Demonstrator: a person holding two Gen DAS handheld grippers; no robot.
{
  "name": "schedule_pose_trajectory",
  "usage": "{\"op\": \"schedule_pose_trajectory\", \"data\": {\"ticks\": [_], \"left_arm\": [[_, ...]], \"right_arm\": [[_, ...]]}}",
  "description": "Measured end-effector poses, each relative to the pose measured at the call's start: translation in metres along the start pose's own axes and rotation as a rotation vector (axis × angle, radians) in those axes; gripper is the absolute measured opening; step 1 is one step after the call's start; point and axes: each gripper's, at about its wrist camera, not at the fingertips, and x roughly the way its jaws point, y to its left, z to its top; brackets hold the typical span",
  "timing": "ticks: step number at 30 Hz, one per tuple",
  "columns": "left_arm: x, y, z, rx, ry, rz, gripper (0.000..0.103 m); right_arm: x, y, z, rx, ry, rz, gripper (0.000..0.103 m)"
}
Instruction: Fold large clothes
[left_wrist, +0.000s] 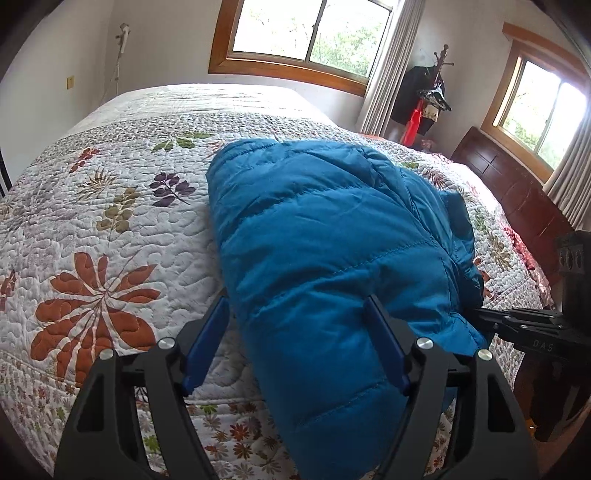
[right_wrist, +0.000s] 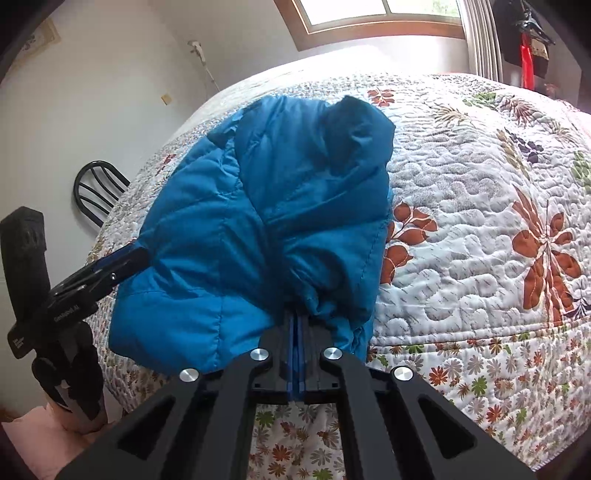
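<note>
Nearest in the left wrist view, the left gripper (left_wrist: 295, 343) is seen with its blue fingers (left_wrist: 207, 343) set wide apart; the near end of the blue padded jacket (left_wrist: 317, 240) lies between them, but nothing is pinched. In the right wrist view, the right gripper (right_wrist: 297, 332) is seen with its jaws pressed together, and the tips disappear under the jacket's near hem (right_wrist: 325, 306); a fold of that hem appears to be clamped, though the contact itself is hidden by fabric.

The jacket (right_wrist: 258, 206) is found on the near part of the bed, on the floral quilt (left_wrist: 110, 206), with its near end hanging slightly over the bed edge. It is already gathered into a compact, layered bundle, so the folding is judged well advanced. Squaring of the near edge and flattening of the puffed top appear to be left.

No containers are observed in either view, and nothing is held in any.

Farther off, a wooden headboard (left_wrist: 517, 192) is noted at the right, a coat stand (left_wrist: 432, 92) by the curtain, and windows (left_wrist: 310, 29) in the far wall.
</note>
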Motion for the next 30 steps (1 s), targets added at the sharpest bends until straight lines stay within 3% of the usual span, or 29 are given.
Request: {"op": "schedule_pose_trajectory", "data": {"ticks": [1,3,7,9,11,13,16,20,25,26,30], "left_arm": [[-0.003,0.004,0.002,-0.006,-0.007,-0.004,0.074],[-0.006,0.009,0.006,-0.013,-0.006,-0.007,0.075],[0.000,0.018,0.008,-0.049,0.041,-0.038,0.078],[0.001,0.027,0.006,-0.086,0.054,-0.074,0.081],[0.004,0.037,0.006,-0.114,0.066,-0.092,0.084],[0.009,0.045,0.005,-0.140,0.088,-0.122,0.086],[0.018,0.054,0.002,-0.179,0.122,-0.200,0.088],[0.043,0.051,-0.001,-0.199,0.219,-0.396,0.092],[0.076,0.053,-0.002,-0.260,0.269,-0.513,0.096],[0.078,0.053,-0.002,-0.267,0.268,-0.521,0.093],[0.067,0.045,0.002,-0.219,0.203,-0.506,0.072]], "right_arm": [[-0.005,0.001,0.001,0.000,-0.010,0.016,0.011],[-0.015,0.005,0.005,-0.016,-0.031,0.042,0.029],[-0.025,0.007,0.019,-0.012,-0.051,0.067,0.048],[-0.028,0.002,0.026,0.002,-0.073,0.016,0.066],[-0.029,-0.003,0.033,0.009,-0.095,-0.048,0.070],[-0.021,-0.014,0.038,0.035,-0.056,-0.017,0.077],[0.000,-0.033,0.042,0.102,0.017,0.059,0.077],[0.035,-0.056,0.033,0.203,0.093,0.184,0.080],[0.058,-0.066,0.023,0.247,0.118,0.301,0.081],[0.061,-0.066,0.022,0.248,0.117,0.320,0.080],[0.052,-0.054,0.021,0.172,0.071,0.326,0.052]]}}
